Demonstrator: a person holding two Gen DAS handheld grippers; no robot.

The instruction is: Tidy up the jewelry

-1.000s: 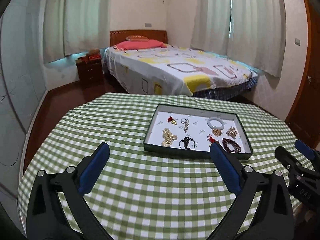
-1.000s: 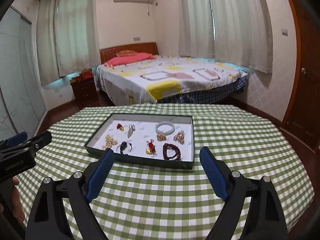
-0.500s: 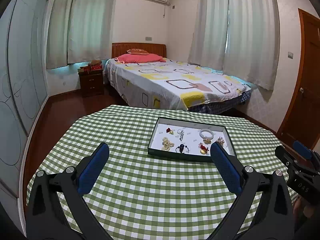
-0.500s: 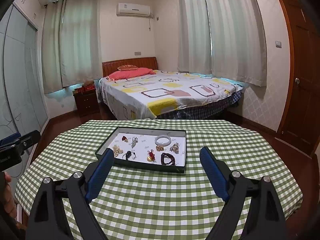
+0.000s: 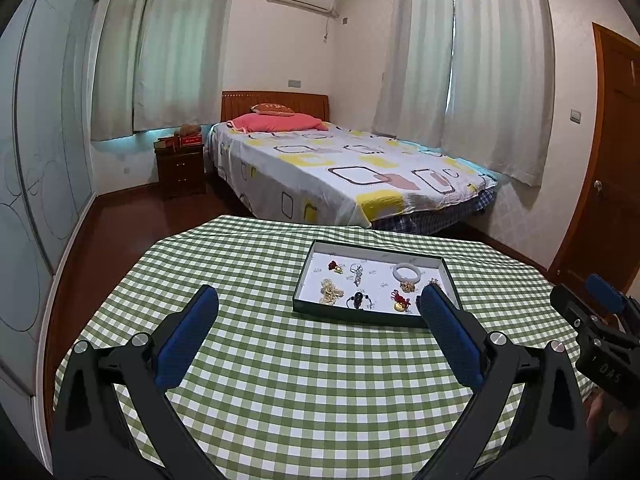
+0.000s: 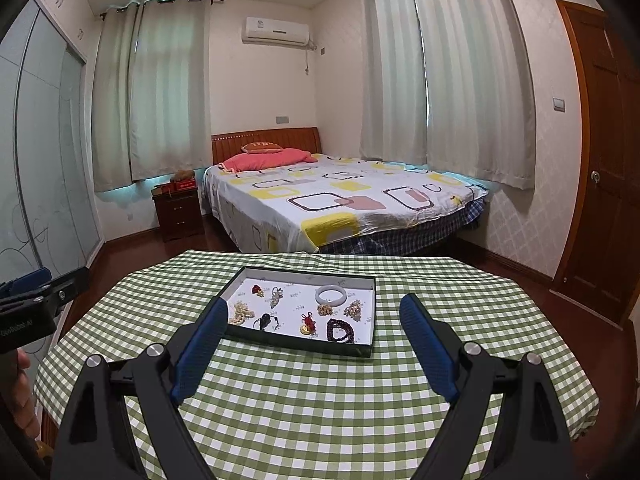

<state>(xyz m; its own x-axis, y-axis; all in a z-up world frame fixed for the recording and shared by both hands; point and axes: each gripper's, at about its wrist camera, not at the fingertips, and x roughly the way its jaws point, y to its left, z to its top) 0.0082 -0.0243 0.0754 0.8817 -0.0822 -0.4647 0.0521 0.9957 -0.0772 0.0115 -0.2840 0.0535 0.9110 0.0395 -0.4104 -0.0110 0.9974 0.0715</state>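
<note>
A dark green tray (image 5: 360,317) (image 6: 298,344) with a white floor lies on the green checked table (image 5: 300,380) (image 6: 320,400). Inside it lie several pieces of jewelry: a white bangle (image 5: 407,271) (image 6: 330,293), a dark bead bracelet (image 6: 340,330), a red and gold charm (image 5: 401,301) (image 6: 308,323), a pearl cluster (image 5: 330,290) (image 6: 241,312) and a black pendant (image 5: 357,299) (image 6: 265,320). My left gripper (image 5: 318,300) hangs open above the table, short of the tray. My right gripper (image 6: 314,308) is open too, its blue pads nearer than the tray's front edge. Neither holds anything.
The right gripper's body (image 5: 600,336) shows at the right edge of the left wrist view. The left gripper's body (image 6: 36,304) and a hand (image 6: 20,400) show at the left of the right wrist view. A bed (image 6: 340,200), nightstand (image 5: 180,168) and door (image 6: 608,160) stand beyond the table.
Both grippers have drawn back and up from the tray, which now looks smaller and farther off. The jaws stayed open and the jewelry has not moved.
</note>
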